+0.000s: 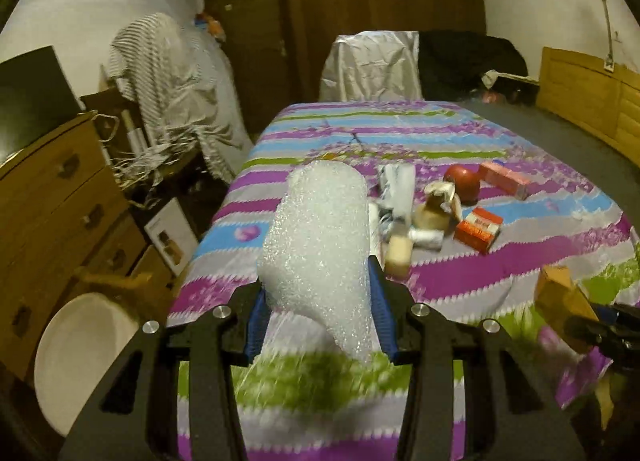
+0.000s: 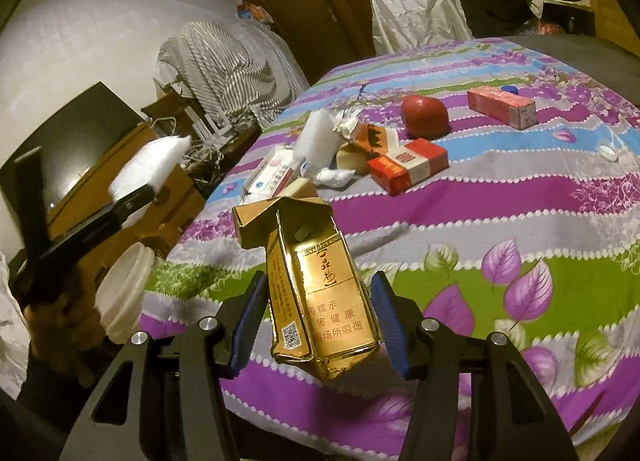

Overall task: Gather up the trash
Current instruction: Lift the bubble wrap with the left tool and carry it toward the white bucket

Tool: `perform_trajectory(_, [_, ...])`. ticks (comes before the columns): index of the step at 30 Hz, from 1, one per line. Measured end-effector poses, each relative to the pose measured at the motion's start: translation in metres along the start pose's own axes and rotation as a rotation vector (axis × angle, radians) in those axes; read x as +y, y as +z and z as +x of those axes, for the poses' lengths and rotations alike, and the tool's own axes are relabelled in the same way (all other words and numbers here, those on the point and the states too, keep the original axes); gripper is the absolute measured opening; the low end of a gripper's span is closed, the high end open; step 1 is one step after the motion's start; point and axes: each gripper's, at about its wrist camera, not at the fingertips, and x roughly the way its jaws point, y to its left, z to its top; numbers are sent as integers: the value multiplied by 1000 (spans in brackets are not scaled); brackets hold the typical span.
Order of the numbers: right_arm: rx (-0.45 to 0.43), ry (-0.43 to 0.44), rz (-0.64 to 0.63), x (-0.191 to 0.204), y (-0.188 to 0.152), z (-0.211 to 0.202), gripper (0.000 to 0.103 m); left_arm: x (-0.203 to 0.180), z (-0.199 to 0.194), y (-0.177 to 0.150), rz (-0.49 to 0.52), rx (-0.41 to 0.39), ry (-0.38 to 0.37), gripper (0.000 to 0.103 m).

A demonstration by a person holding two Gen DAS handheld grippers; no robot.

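My left gripper [image 1: 320, 317] is shut on a crumpled sheet of white bubble wrap [image 1: 320, 237], which sticks up between its blue pads above the bed's near edge. In the right wrist view that left gripper [image 2: 134, 197] appears at the left with the bubble wrap [image 2: 148, 169], a hand [image 2: 60, 321] beneath it. My right gripper [image 2: 320, 321] is shut on an opened gold cigarette pack [image 2: 320, 293], lifted off the sheet. A white bin [image 1: 80, 357] [image 2: 124, 297] stands on the floor left of the bed.
On the striped purple bedsheet [image 2: 520, 221] lie a red cigarette pack [image 2: 408, 165], a red apple [image 2: 424, 115], a pink box [image 2: 500, 105], a white foam block [image 2: 316, 137] and crumpled tissues. A wooden dresser [image 1: 52, 201] and a cloth-draped chair [image 1: 172, 73] stand to the left.
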Motion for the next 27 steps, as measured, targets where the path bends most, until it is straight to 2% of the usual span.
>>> perform_trajectory(4, [25,-18,-4,11,-13,7,55,2,-12,-21,-43,32,22,43])
perform_trajectory(8, [45,-32,-38,28,-23,13,55,2,-21,-42,-44,44,77,43])
perform_trajectory(14, [71,-23,-93,60,-24,24,55,26,-30,-58,-108,72,101,43])
perform_trajectory(20, [56,58,-207,132,4,43,55,78,-55,-48,-187,5,197,43])
perform_trajectory(27, [91,191,-335,248,37,90,55,157,-83,-41,-267,-38,362,43])
